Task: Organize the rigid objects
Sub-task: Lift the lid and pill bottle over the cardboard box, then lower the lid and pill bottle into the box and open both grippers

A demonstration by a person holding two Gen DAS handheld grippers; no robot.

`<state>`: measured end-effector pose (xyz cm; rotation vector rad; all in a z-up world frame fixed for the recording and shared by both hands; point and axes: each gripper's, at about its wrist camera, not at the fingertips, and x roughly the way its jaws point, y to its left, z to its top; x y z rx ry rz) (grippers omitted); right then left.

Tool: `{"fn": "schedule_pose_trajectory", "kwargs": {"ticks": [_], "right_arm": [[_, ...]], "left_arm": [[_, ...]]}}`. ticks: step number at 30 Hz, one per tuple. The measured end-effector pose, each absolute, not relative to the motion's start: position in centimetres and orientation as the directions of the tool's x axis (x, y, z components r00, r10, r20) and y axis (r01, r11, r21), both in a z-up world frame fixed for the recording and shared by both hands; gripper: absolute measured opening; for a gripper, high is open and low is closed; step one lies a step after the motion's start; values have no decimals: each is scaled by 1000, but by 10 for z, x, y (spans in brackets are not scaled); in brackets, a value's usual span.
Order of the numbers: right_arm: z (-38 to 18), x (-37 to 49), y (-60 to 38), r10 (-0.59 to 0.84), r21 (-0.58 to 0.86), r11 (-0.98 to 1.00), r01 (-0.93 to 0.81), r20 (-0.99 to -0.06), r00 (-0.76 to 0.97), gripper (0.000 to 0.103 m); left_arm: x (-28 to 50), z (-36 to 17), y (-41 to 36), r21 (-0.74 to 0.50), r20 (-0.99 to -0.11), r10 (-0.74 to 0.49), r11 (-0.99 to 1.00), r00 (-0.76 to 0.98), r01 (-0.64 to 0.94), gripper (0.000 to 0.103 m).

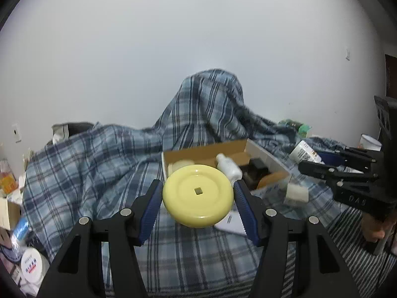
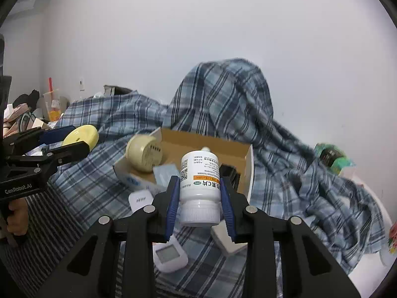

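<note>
Box [image 2: 244, 152] on blanket [image 2: 99, 193], before its raised hump; bottle [image 1: 228, 167] inside; thermometer [image 2: 170, 254] nearer, on blanket.

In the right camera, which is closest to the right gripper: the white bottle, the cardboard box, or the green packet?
1. White plastic pill bottle: held in the right gripper.
2. Open brown cardboard box: just behind.
3. Green packet: far right, by the wall.

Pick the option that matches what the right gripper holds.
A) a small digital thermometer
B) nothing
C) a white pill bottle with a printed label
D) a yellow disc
C: in the right wrist view the right gripper is shut on the white pill bottle, its blue pads pressing both sides, while the yellow disc sits in the left gripper.
</note>
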<state>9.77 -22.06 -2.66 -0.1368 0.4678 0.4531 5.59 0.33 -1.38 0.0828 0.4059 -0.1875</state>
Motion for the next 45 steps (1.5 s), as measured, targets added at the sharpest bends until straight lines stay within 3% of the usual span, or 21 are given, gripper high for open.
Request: {"fn": "schedule_pose_trajectory", "kwargs": {"ticks": [14,19,32,43,45], "right_arm": [[40,129,-218,316,-33,941,-336,-265,911,32],[38,146,-218,304,15,951,-309,-234,923,32],[-6,177,-222,262,28,963,-268,-319,911,32],[-16,186,-221,277,38,959,-282,-352,894,32],[-16,186,-222,277,46,959,-279,-352,894,35]], "left_arm": [[91,52,-40,29,-210,-168,984,963,178,61],[115,53,-45,29,-192,-149,987,970,158,61],[154,9,-45,29,-283,-122,990,951,136,61],[162,3,-41,22,-315,-124,990,941,138,61],[164,1,-41,19,-325,-129,990,937,142,67]]}}
